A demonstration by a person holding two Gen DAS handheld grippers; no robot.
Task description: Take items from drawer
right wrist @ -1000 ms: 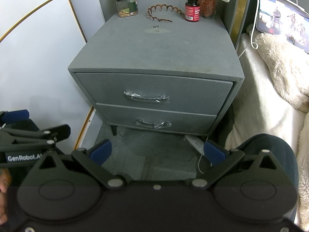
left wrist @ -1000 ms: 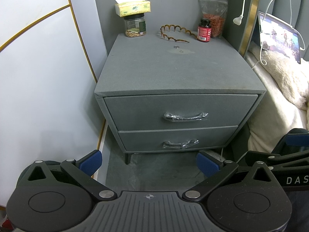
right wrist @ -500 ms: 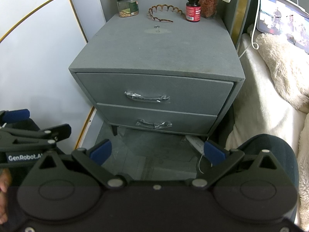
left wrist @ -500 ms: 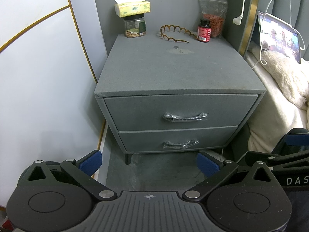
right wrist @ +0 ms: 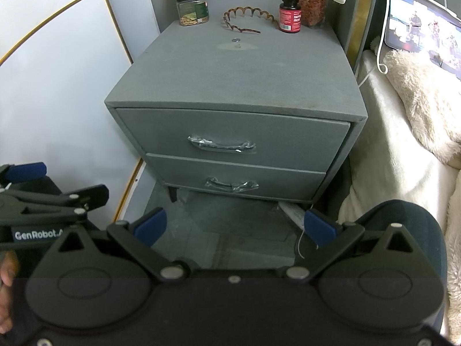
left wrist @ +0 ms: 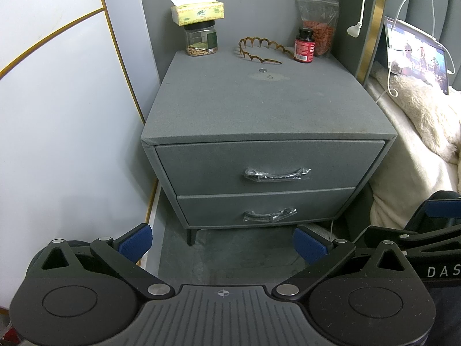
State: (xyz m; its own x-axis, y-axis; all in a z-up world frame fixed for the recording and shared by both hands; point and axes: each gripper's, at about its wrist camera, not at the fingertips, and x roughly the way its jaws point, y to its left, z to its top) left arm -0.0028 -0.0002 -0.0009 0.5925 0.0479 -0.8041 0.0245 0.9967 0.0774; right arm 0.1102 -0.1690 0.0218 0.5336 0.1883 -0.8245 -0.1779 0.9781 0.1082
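Here both grippers hang low in front of a grey nightstand (left wrist: 268, 106), touching nothing. Left gripper (left wrist: 222, 240): blue-padded fingers (left wrist: 135, 240) spread wide apart, empty, at the bottom of the left wrist view over the dark floor (left wrist: 230, 250). Right gripper (right wrist: 234, 226): fingers (right wrist: 151, 225) also wide apart, empty, bottom of the right wrist view. Each gripper shows at the edge of the other's view.

Top drawer (left wrist: 268, 167) sits mid-frame, fully closed, its handle (left wrist: 276, 174) wrapped in clear plastic. Bottom drawer (left wrist: 265, 207) just below it, also closed, handle (left wrist: 269, 214) wrapped the same way. Contents not visible.

On the nightstand top, along the back edge, upper part of the frame: a jar (left wrist: 201, 40) of nuts at upper left with a tissue box (left wrist: 197, 12) stacked on its lid; a brown wavy headband (left wrist: 259, 50) lying flat in the middle; a red bottle (left wrist: 304, 45) upright to its right, with a clear bag (left wrist: 318, 24) of red bits just behind it against the wall. A small coin-like disc (left wrist: 262, 70) lies in front of the headband.

Right of frame: a bed (left wrist: 415, 173) with a fluffy cream blanket (left wrist: 426, 115), a lit tablet (left wrist: 415, 57) propped at upper right, and a white cable (left wrist: 363, 5) hanging beside it. White panel with gold trim (left wrist: 57, 115) fills the left side.
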